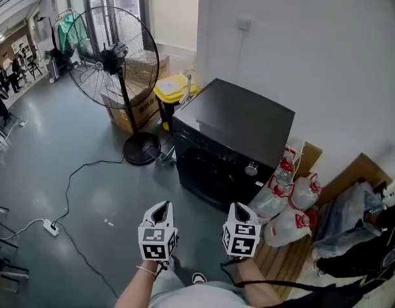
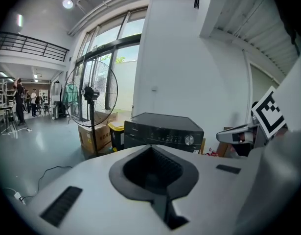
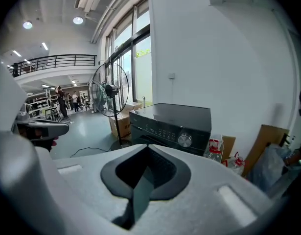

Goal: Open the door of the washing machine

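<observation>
A black washing machine (image 1: 232,133) stands against the white wall with its door shut and a silver knob (image 1: 251,169) on its front. The left gripper (image 1: 162,206) and the right gripper (image 1: 239,208) hang side by side over the grey floor (image 1: 88,197), apart from the machine, pointing towards it and touching nothing. A yellow bin (image 1: 171,90), a cardboard box (image 1: 134,113) and a tall pedestal fan (image 1: 112,59) stand to its left, and clear water jugs (image 1: 290,204) with red caps lie to its right.

The left gripper (image 1: 161,208) and the right gripper (image 1: 239,208) are white shells with dark ribbed jaw pads (image 2: 162,166), each bearing a black-and-white marker cube (image 1: 157,242) on its end away from the washing machine (image 1: 232,143), and a thin band (image 1: 146,270) rings the left wrist.
</observation>
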Demonstrator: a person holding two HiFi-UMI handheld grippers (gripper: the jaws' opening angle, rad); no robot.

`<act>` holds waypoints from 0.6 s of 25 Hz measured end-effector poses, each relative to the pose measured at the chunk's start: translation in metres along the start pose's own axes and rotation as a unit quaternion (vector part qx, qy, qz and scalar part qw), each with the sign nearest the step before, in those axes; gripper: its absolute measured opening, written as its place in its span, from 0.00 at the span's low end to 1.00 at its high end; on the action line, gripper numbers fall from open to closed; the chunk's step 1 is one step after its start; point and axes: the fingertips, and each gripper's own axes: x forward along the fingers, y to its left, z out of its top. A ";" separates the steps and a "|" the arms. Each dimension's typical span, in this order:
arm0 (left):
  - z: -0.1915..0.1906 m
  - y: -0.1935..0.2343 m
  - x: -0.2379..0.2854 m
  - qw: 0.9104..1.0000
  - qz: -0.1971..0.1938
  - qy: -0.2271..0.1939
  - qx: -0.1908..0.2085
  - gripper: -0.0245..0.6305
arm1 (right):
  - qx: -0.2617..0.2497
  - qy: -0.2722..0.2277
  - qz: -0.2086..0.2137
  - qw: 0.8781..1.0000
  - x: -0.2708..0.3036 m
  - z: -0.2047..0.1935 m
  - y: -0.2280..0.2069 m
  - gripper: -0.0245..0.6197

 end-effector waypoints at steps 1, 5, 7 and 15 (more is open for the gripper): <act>0.002 0.005 0.008 1.000 -0.008 0.002 0.003 0.03 | 0.004 -0.001 -0.006 1.000 0.006 0.003 0.003 0.05; 0.019 0.032 0.043 0.999 -0.048 0.003 0.018 0.03 | 0.016 -0.011 -0.035 0.999 0.029 0.022 0.016 0.05; 0.028 0.046 0.063 0.998 -0.066 0.007 0.024 0.03 | 0.021 -0.014 -0.053 0.998 0.041 0.034 0.021 0.05; 0.060 0.081 0.138 0.989 -0.133 0.015 0.065 0.03 | 0.062 -0.002 -0.117 0.991 0.095 0.054 0.029 0.05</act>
